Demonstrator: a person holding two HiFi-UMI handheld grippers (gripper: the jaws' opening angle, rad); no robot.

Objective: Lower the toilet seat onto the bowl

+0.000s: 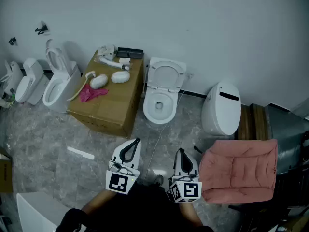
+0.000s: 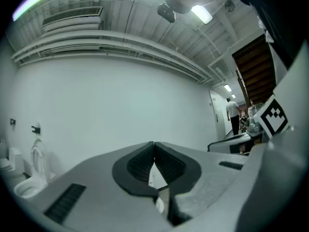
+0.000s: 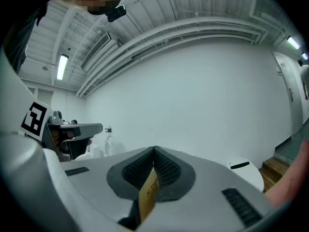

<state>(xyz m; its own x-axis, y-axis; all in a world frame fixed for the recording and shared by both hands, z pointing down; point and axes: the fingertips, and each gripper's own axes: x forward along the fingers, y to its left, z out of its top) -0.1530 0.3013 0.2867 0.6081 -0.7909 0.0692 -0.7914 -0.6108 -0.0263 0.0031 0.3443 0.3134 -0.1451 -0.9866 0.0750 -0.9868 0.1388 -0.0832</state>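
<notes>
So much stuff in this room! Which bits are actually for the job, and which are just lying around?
For the job: the middle toilet's raised seat, its bowl, the left claw and the right claw, both shut.
Just lying about: the cardboard box, the pink cloth on it, the closed toilet, the pink cushion, the open toilet at left.

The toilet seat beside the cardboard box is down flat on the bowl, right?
Not quite. The toilet seat is up, leaning back toward the wall above the open bowl; the head view shows it. The rest is right: that toilet stands beside the cardboard box.
</notes>
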